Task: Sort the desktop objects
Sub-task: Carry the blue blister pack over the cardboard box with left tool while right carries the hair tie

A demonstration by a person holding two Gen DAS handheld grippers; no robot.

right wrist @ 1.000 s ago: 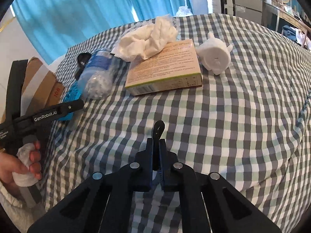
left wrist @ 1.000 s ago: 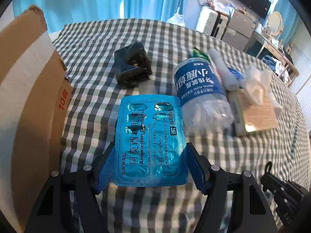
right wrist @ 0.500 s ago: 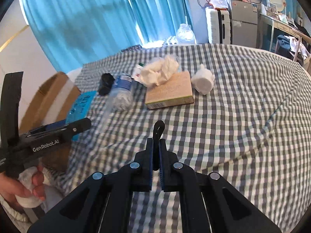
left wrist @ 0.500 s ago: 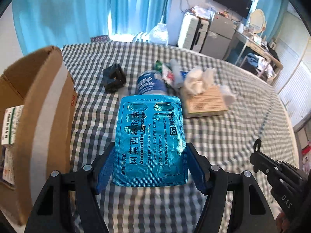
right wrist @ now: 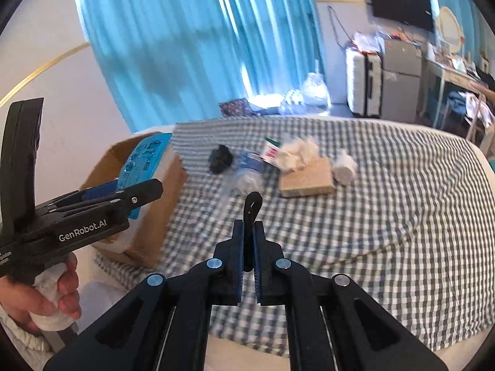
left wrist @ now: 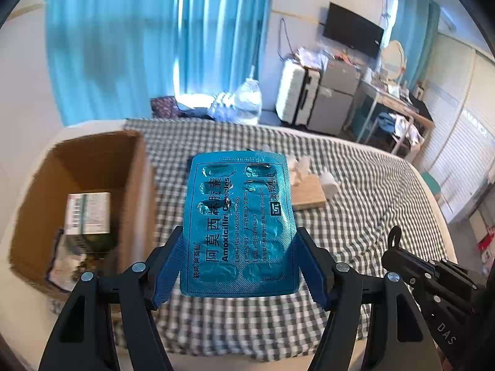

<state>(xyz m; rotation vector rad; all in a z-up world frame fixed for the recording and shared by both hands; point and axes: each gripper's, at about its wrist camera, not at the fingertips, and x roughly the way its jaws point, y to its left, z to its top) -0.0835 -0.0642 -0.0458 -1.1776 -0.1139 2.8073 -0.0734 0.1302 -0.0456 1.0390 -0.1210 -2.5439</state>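
My left gripper is shut on a blue blister pack of capsules, held by its two long edges high above the checked tablecloth. The right wrist view shows that pack and the left gripper over the near edge of an open cardboard box. In the left wrist view the box lies lower left, with a white and green carton inside. My right gripper is shut on a small black hook; it also shows at the lower right.
On the cloth lie a black object, a clear bottle with a blue label, a red and green packet, crumpled tissue, a tan box and a white roll. A hand holds the left gripper.
Both grippers have risen and drawn back, so the things on the cloth look smaller and farther. The box's inside has come into the left wrist view. Both grips are unchanged.
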